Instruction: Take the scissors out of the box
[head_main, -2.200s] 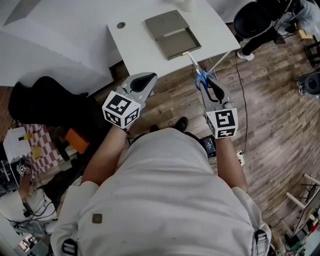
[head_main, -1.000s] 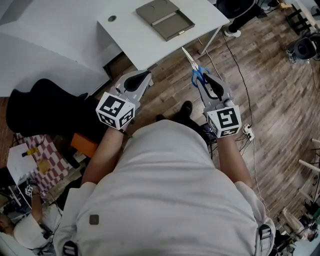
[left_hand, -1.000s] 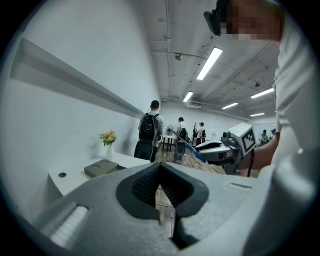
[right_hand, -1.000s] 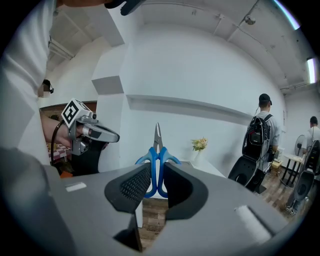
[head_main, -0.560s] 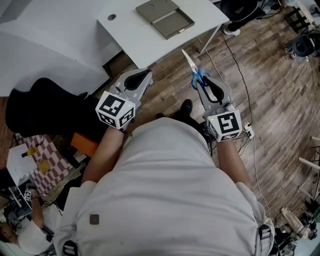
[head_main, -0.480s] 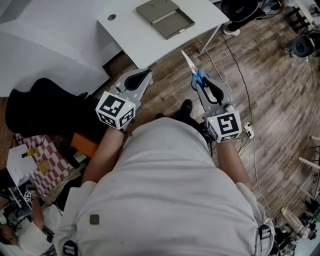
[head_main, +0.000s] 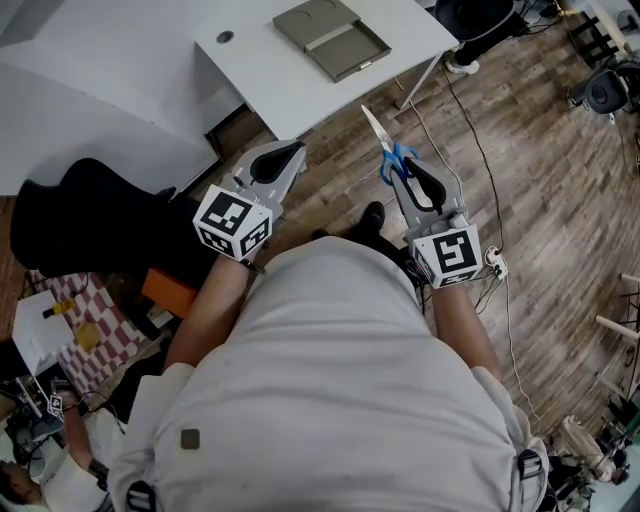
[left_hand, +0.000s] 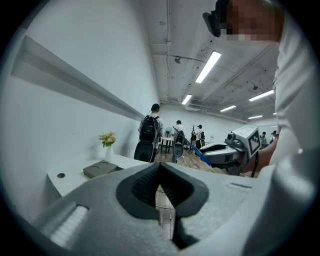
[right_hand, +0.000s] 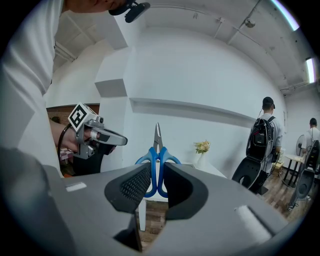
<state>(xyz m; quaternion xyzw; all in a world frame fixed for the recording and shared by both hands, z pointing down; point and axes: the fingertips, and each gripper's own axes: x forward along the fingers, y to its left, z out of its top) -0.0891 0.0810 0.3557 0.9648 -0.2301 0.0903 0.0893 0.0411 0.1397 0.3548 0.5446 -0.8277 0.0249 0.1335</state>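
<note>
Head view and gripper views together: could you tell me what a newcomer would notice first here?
The blue-handled scissors stand out, clamped by their handles in the right gripper's jaws, blades pointing toward the white table. On that table lies the open grey box. The left gripper hangs alongside, jaws shut on nothing.

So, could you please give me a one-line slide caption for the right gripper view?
The right gripper shut on the scissors, blades pointing forward, with the left gripper alongside.
</note>
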